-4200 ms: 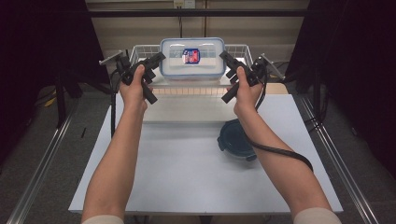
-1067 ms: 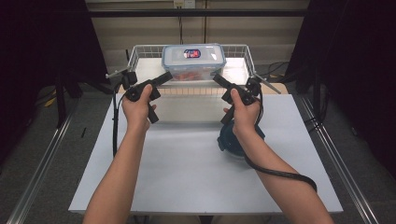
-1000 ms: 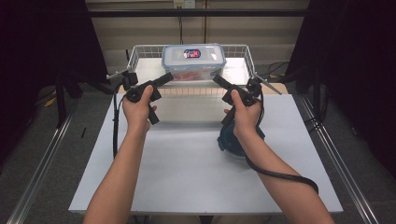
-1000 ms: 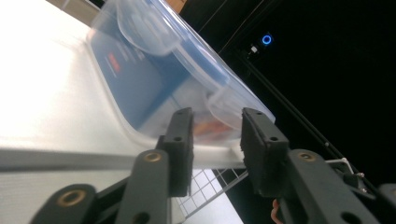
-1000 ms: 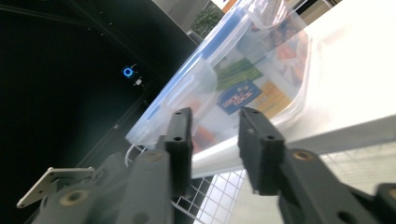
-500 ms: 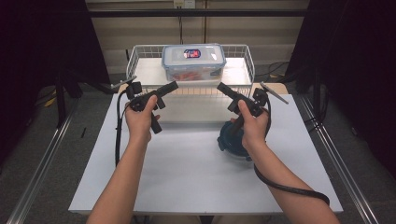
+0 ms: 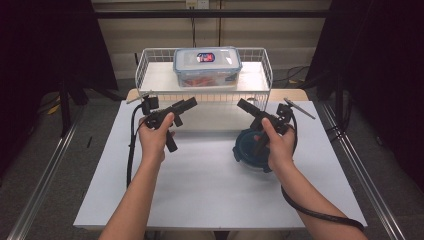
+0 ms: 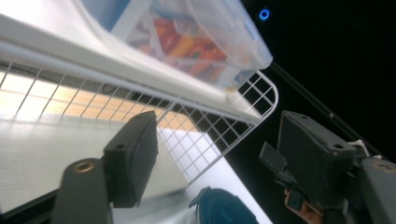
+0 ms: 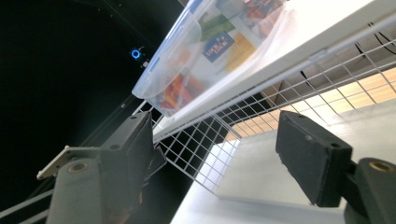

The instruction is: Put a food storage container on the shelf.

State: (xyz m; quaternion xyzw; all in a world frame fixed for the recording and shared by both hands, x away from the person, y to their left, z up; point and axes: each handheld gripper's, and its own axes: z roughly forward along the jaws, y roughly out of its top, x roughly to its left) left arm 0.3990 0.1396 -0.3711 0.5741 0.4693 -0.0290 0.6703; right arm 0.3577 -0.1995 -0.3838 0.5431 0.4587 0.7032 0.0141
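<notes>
A clear lidded food box (image 7: 207,65) with red and orange contents stands in the white wire basket (image 7: 150,57) at the back of the table. My left gripper (image 7: 189,103) hovers in front of the basket's left half, open and empty. My right gripper (image 7: 242,105) mirrors it at the right, also open and empty. The jaws of both have just been opening, with nothing between them. From the left gripper (image 8: 215,154) view the box (image 8: 196,42) sits above the basket wire (image 8: 224,135). The right gripper (image 9: 215,149) view looks up at the box (image 9: 219,46) too.
A dark teal round container (image 7: 245,150) lies on the white table (image 7: 200,190) under my right hand, and its rim (image 8: 224,207) shows low in the left gripper view. Black cables trail from both grippers. Dark curtains and metal rails flank the table.
The box, earlier held up between both grippers, now rests in the basket. Both hands have pulled back toward the person and sunk a little, and both pairs of jaws stand wider.
</notes>
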